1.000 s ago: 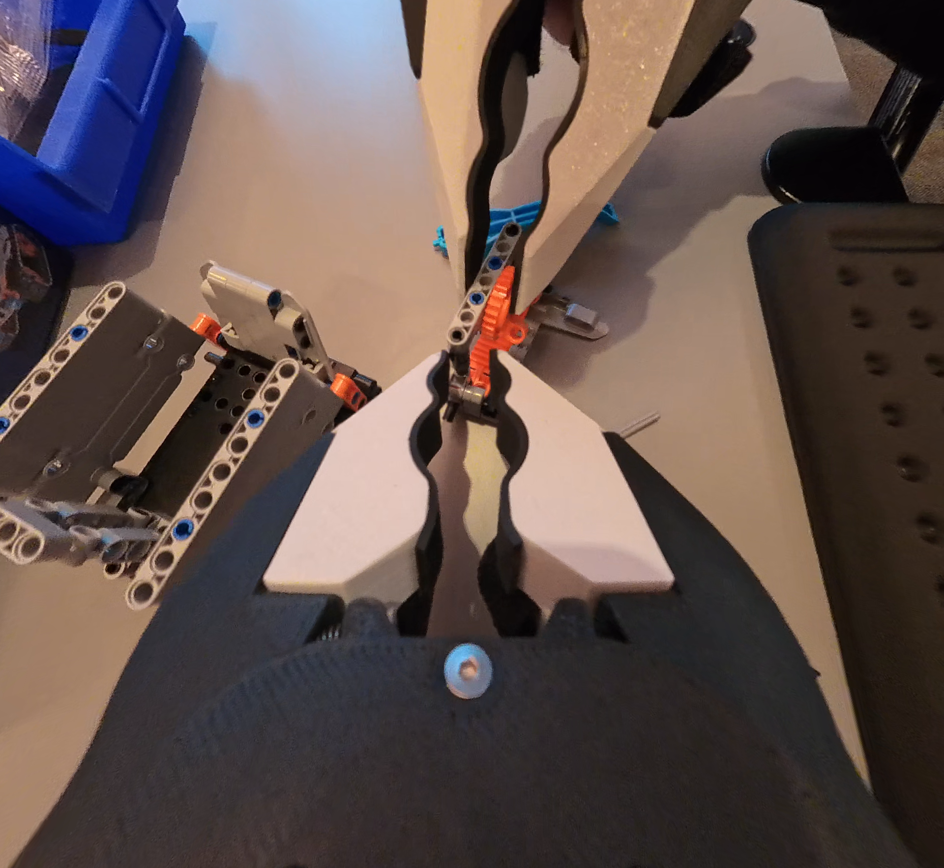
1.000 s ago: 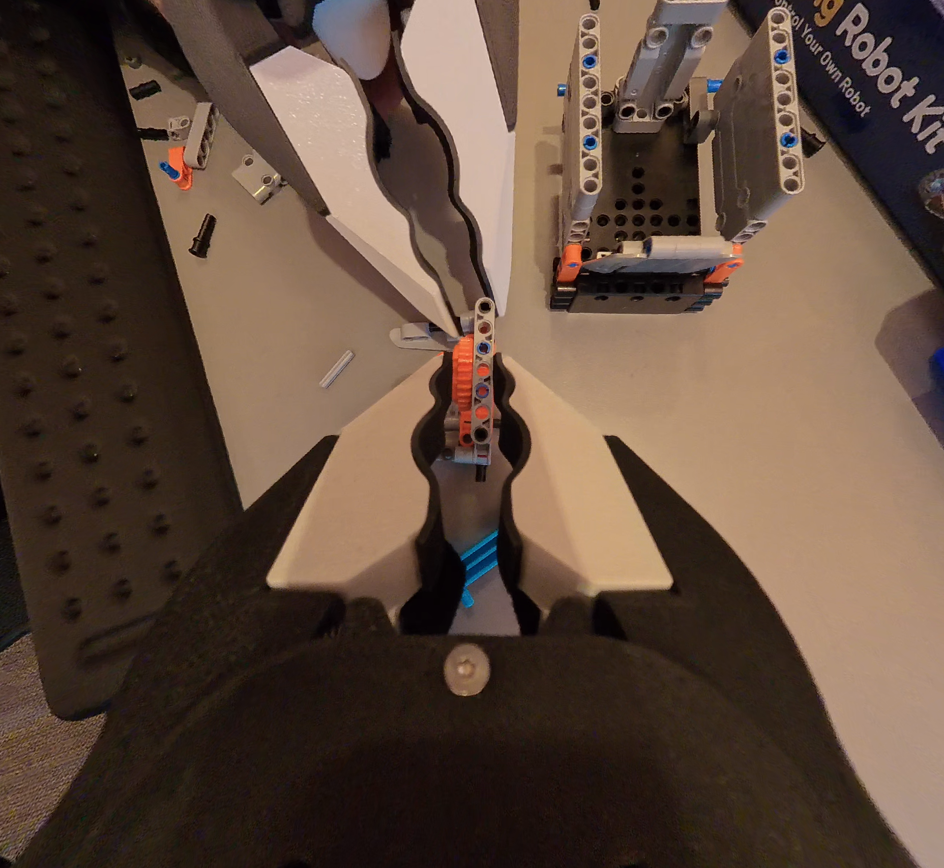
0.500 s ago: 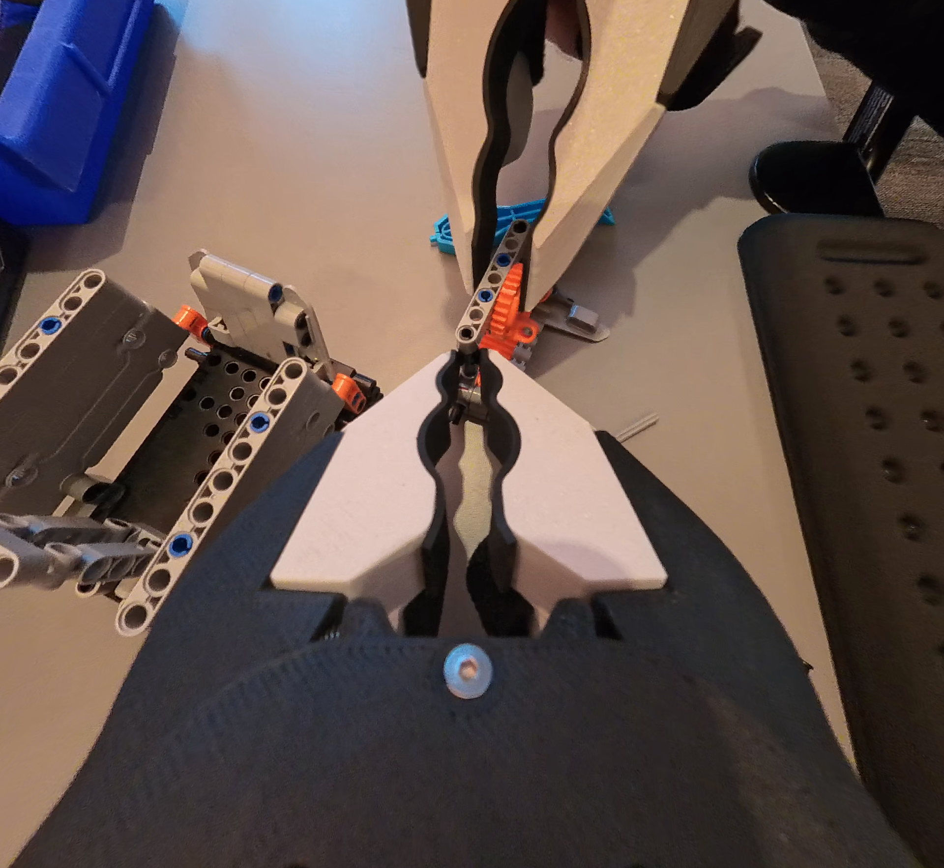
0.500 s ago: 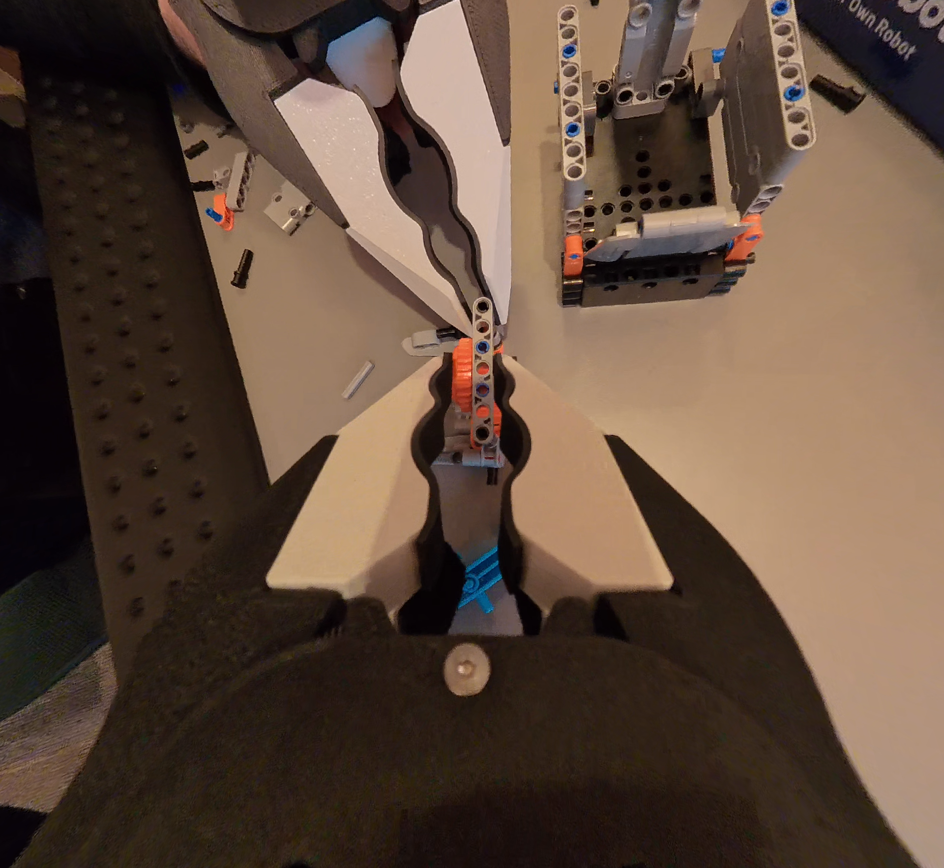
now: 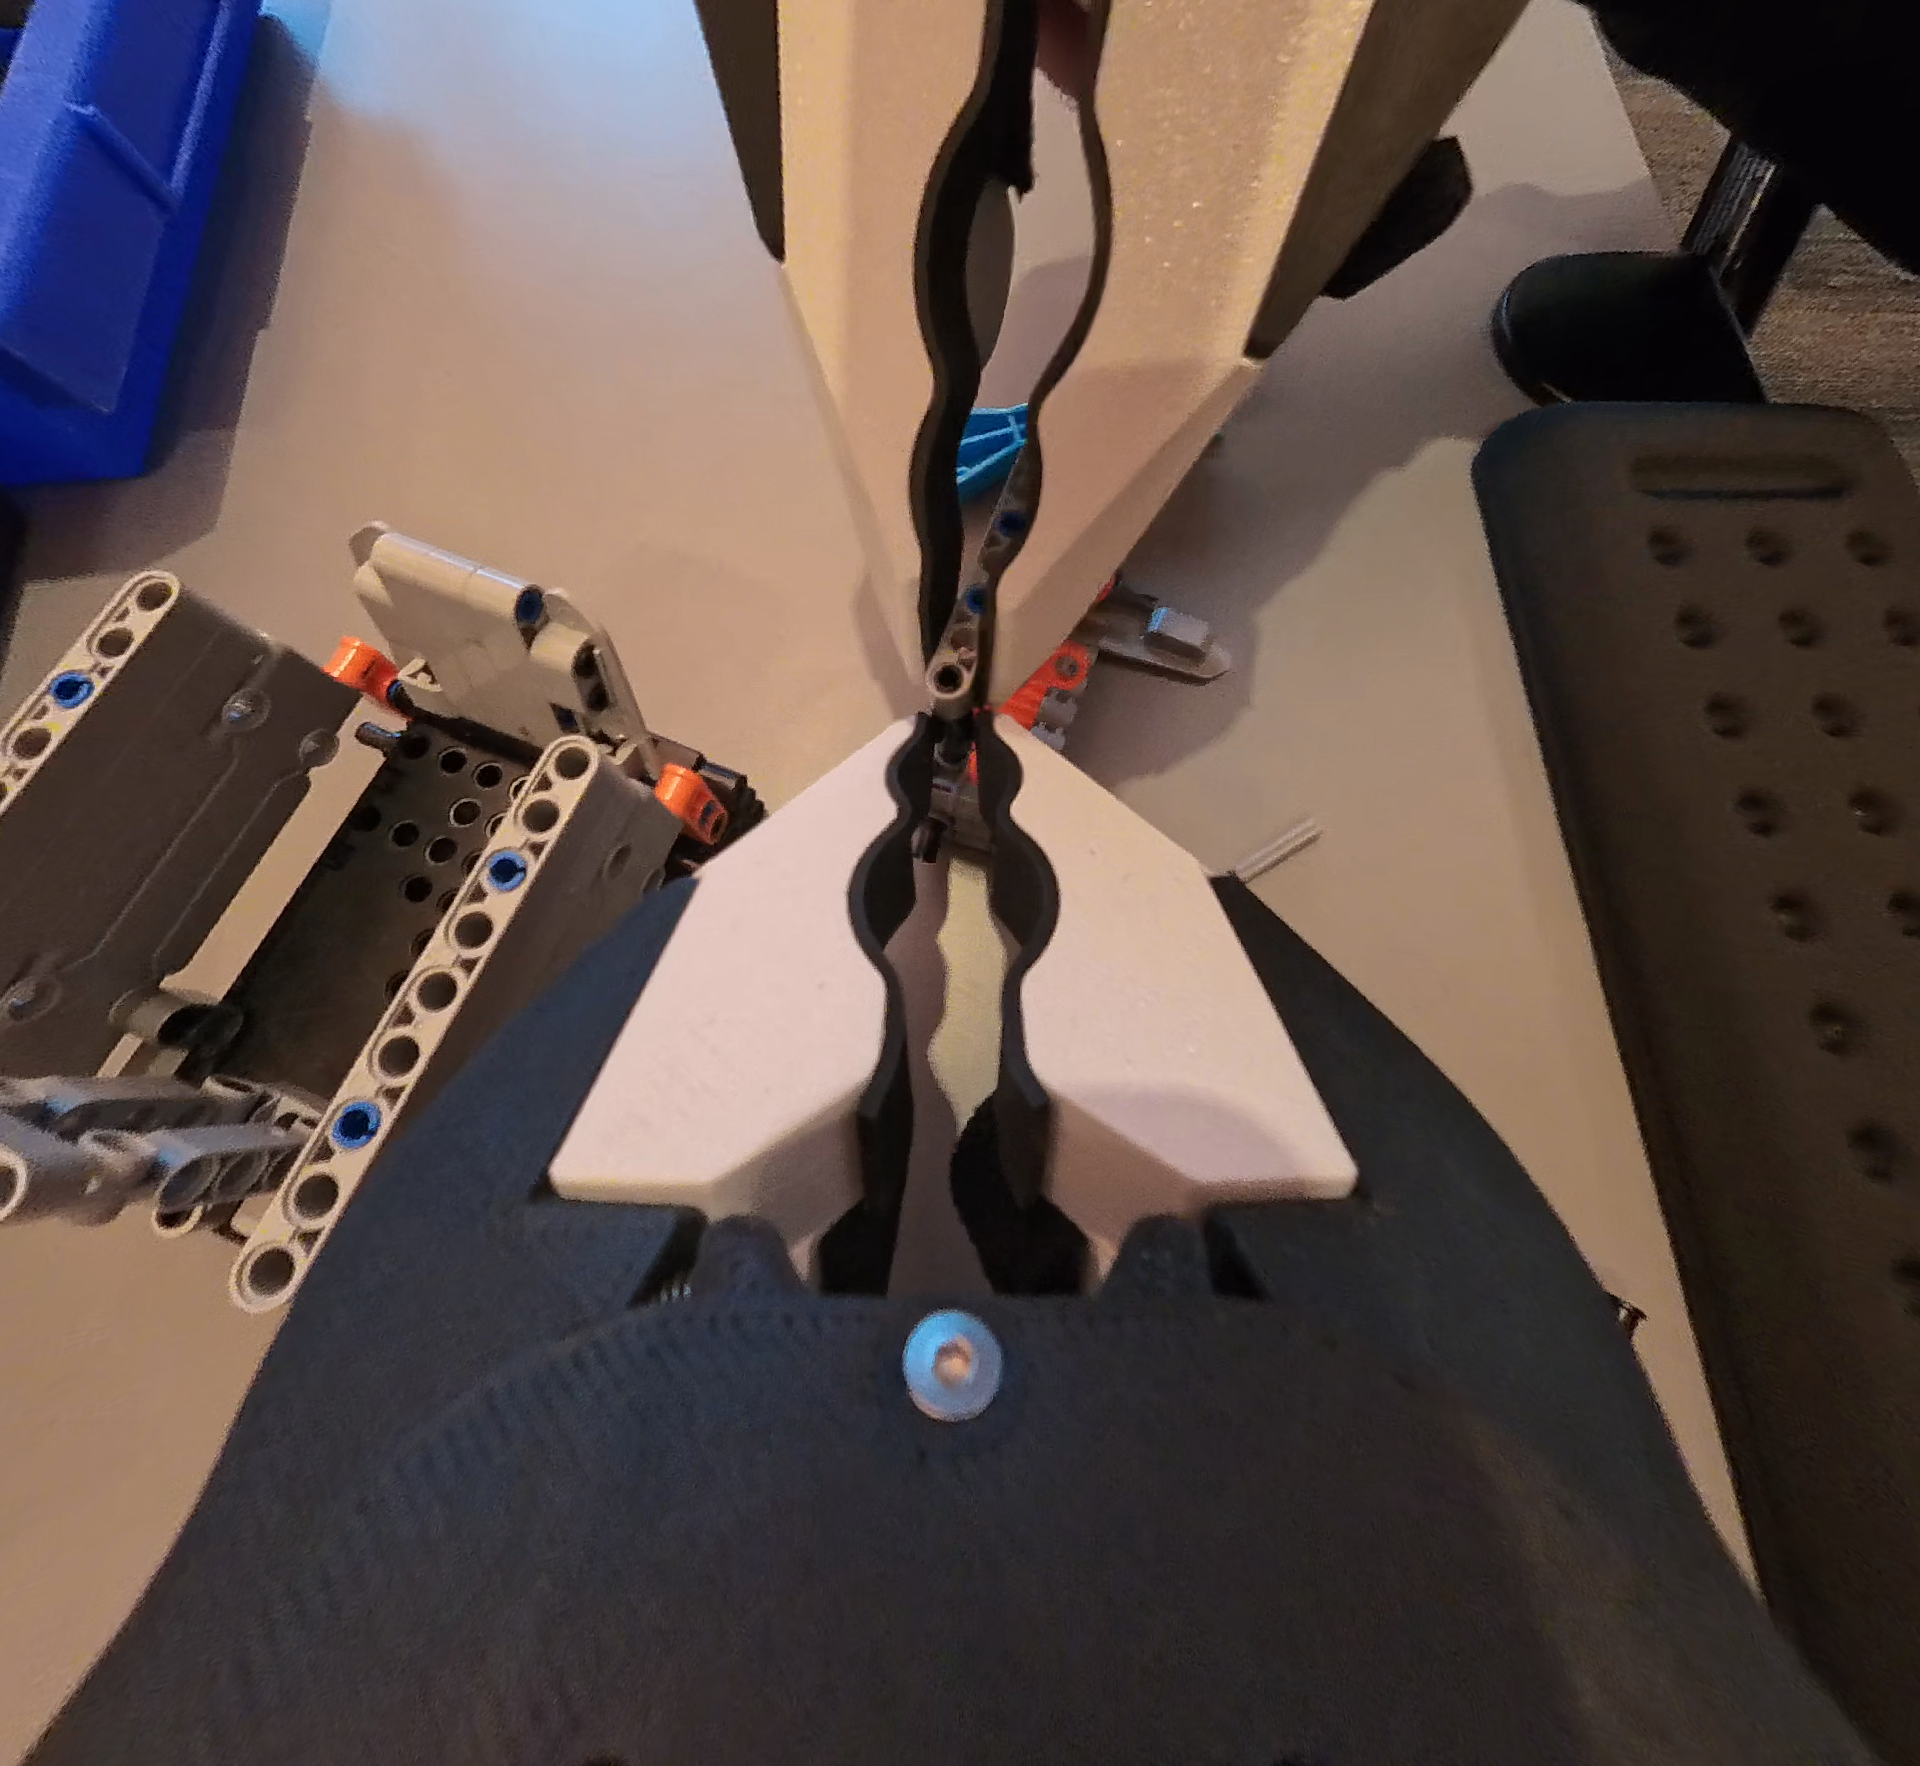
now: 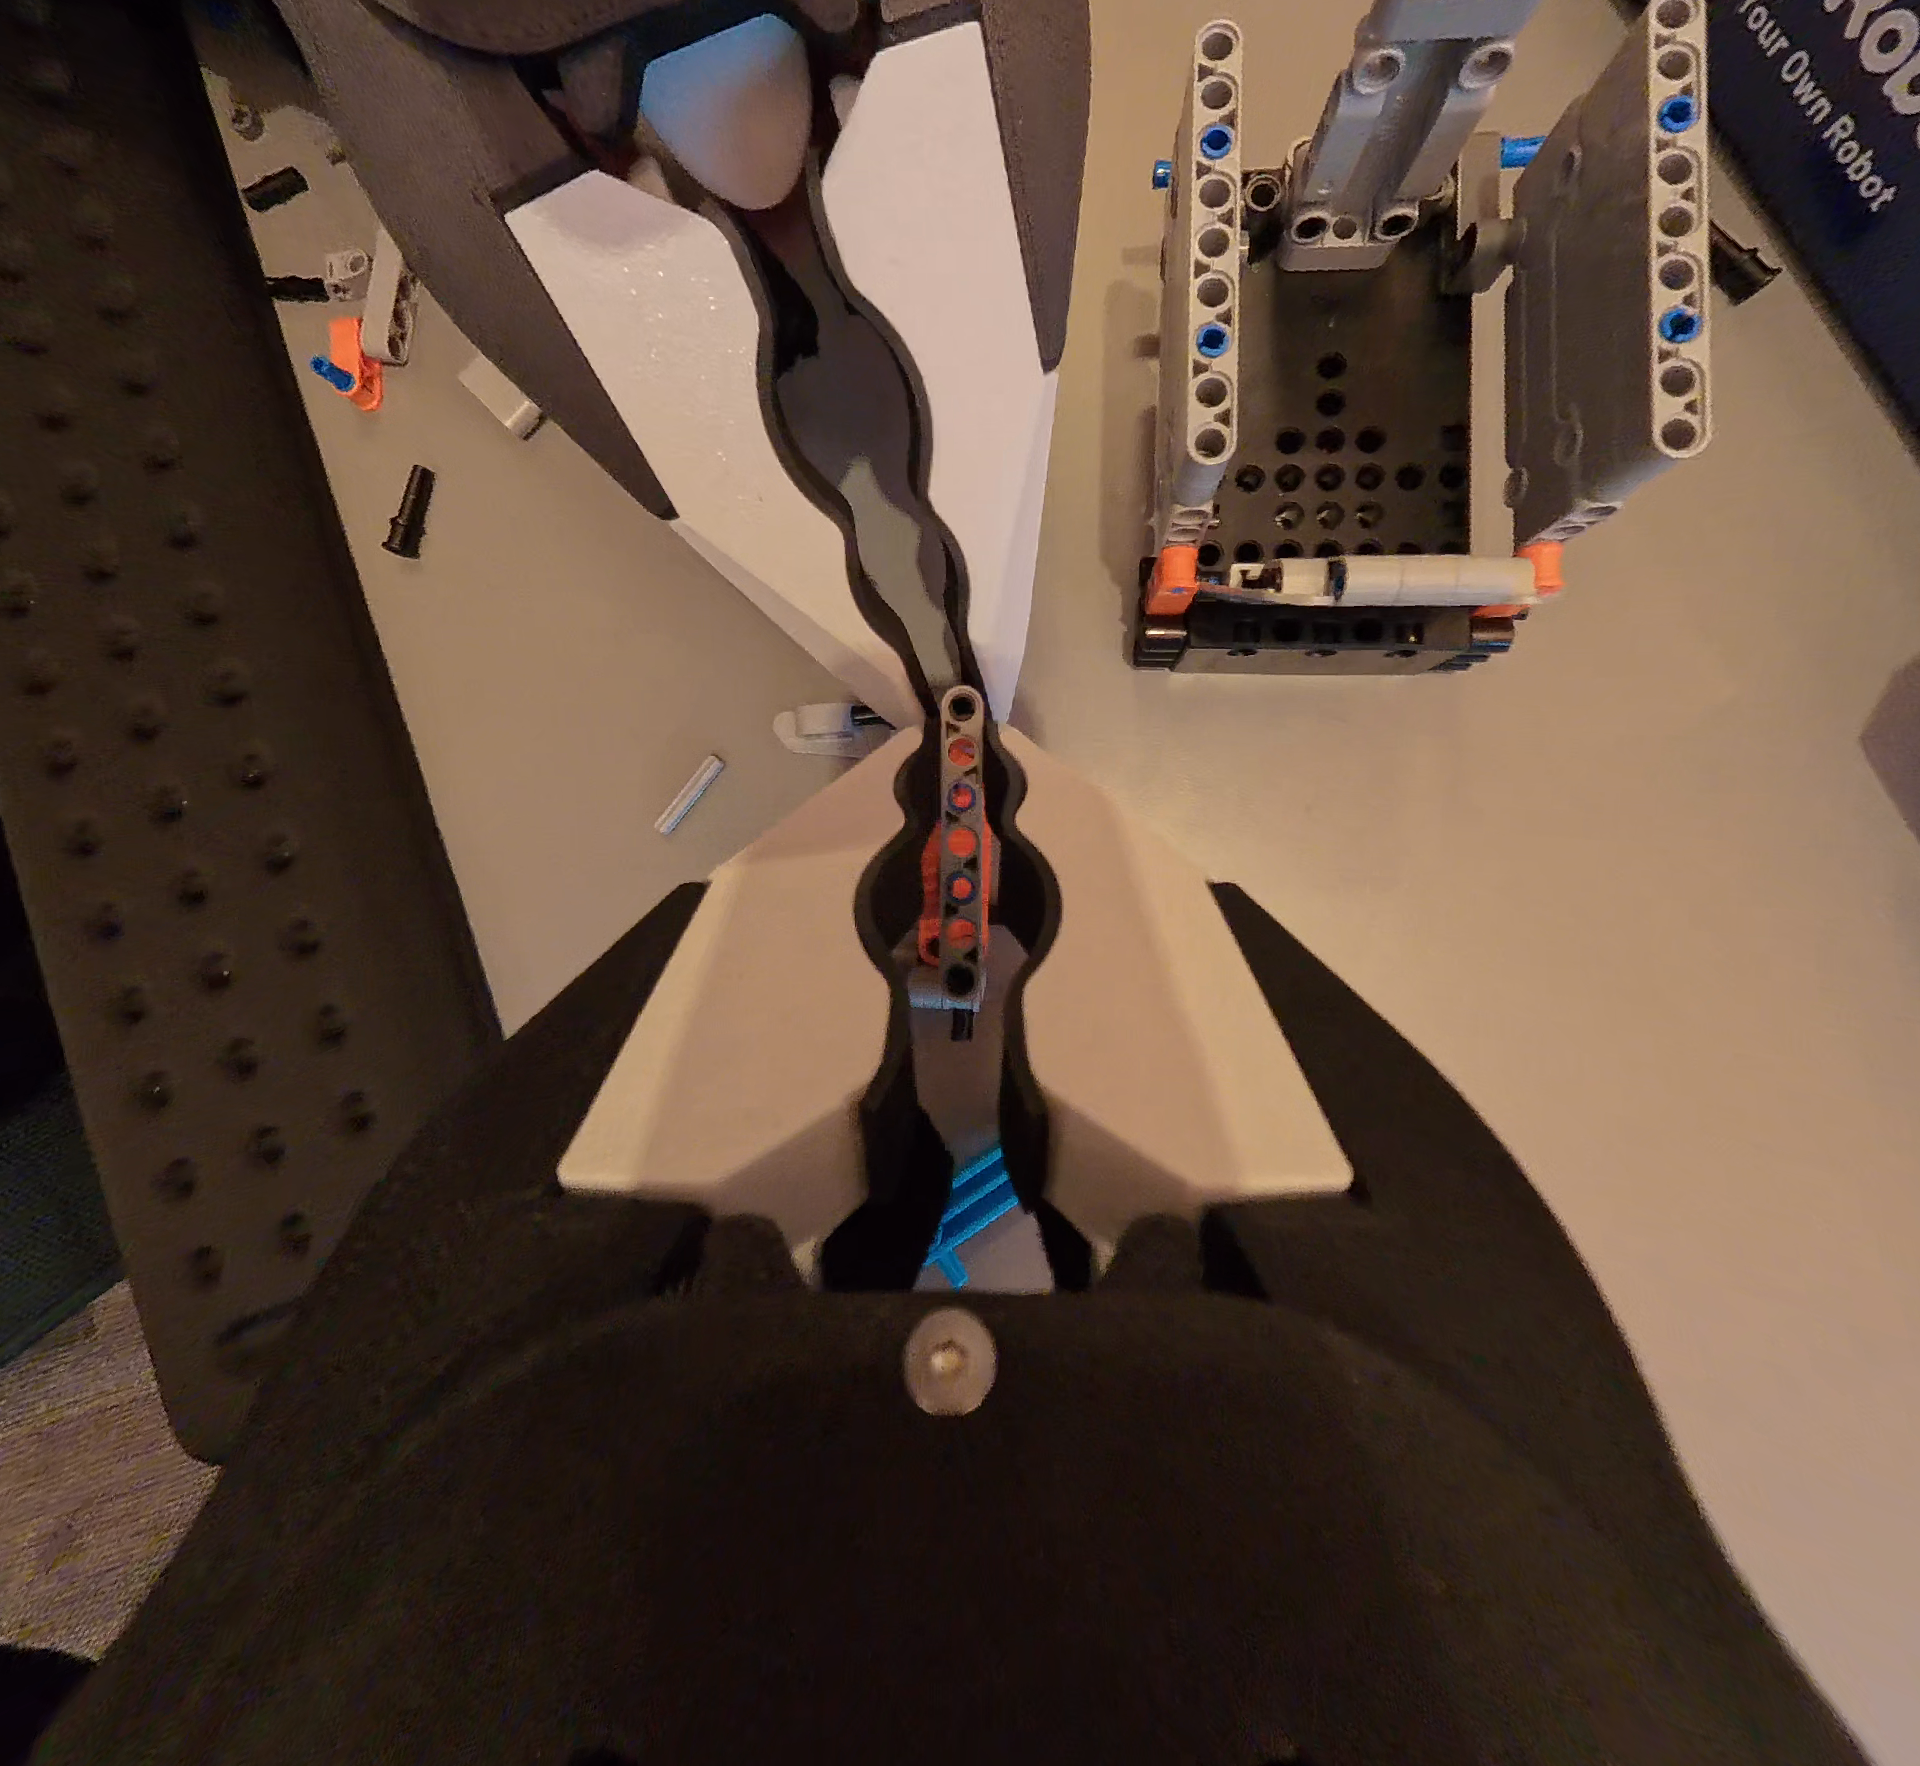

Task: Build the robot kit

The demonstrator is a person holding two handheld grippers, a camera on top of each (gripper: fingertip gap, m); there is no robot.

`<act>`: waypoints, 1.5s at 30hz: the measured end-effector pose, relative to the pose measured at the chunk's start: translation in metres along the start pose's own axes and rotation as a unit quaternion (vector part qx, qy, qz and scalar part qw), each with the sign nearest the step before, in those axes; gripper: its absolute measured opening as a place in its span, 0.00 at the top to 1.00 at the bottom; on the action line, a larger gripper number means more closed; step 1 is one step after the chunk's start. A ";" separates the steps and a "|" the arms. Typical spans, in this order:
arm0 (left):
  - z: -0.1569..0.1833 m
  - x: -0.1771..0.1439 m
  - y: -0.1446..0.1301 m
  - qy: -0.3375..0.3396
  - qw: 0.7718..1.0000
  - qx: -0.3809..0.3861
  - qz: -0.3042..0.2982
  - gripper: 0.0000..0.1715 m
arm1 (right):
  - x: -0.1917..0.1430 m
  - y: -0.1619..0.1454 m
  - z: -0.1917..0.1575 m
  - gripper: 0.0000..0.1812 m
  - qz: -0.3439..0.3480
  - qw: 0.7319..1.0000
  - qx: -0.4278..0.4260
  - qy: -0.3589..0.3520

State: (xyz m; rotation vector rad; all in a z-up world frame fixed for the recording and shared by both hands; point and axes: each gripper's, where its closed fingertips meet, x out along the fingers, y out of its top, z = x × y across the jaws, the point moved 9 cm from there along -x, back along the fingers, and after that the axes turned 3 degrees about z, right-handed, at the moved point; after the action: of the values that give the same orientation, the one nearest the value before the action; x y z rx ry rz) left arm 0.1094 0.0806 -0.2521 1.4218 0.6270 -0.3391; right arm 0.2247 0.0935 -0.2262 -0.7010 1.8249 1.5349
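Observation:
A small assembly hangs between my two grippers above the grey table: a grey holed beam with an orange gear behind it. My right gripper is shut on the beam, which lies deep between its fingers. In the left wrist view it comes down from the top, with the beam in its jaws and the gear mostly hidden. My left gripper is shut on a small grey and black piece at the beam's end. Its tips meet the right gripper's tips.
A half-built grey and black frame model stands beside the grippers. A blue bin, a dark blue box and a black perforated panel border the table. Loose parts, a light blue piece and a grey piece lie about. My two grippers' fingertips are within a few centimetres of each other.
The two grippers have drawn closer tip to tip. The beam sits deeper and straighter in the right gripper, and the gear is now mostly hidden in the left wrist view.

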 end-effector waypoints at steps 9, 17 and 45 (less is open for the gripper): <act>-0.005 -0.001 -0.009 -0.033 0.999 -0.018 -0.017 0.92 | 0.000 0.002 -0.001 0.97 -0.013 1.000 0.003 -0.007; -0.005 0.001 -0.009 -0.032 0.999 -0.016 -0.014 0.94 | 0.006 0.005 -0.004 0.97 -0.048 0.999 -0.011 -0.023; -0.003 0.004 -0.008 -0.017 1.000 -0.007 -0.009 0.97 | 0.006 0.009 -0.006 0.97 -0.105 0.993 -0.040 -0.035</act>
State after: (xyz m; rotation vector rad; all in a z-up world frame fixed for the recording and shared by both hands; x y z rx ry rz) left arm 0.1072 0.0833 -0.2606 1.3948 0.6139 -0.3719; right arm 0.2133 0.0887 -0.2248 -0.8384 1.5918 1.4797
